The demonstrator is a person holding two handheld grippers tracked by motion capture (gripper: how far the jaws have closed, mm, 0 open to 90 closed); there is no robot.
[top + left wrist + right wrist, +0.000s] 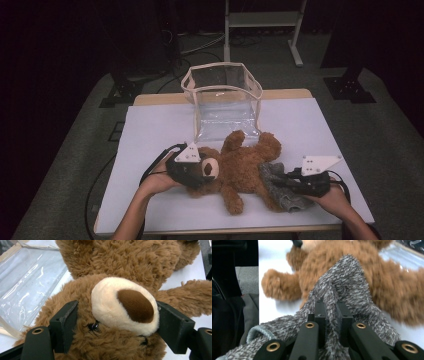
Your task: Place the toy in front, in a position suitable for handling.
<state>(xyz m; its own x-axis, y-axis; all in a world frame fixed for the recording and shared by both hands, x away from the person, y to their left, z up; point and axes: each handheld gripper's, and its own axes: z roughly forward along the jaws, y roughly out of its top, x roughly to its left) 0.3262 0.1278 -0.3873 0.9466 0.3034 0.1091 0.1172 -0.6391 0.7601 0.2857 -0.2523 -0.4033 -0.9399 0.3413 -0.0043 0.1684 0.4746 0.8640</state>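
Note:
A brown teddy bear [245, 167] lies on its back on the white table [155, 130], head to the left. My left gripper [204, 171] is shut on the bear's head; in the left gripper view its jaws press into the fur on both sides of the cream muzzle [120, 302]. A grey fuzzy cloth [280, 192] with a pale hem drapes over the bear's lower body [352, 270]. My right gripper [289, 181] comes in from the right and is shut on a fold of that grey fuzzy cloth [342, 282], which bunches up between the jaws of the right gripper [331, 308].
A clear plastic bag [222, 92] with beige trim stands open at the table's back middle, just beyond the bear's raised paws. Bare white tabletop lies to the left and right. A metal frame [262, 22] stands on the floor behind the table.

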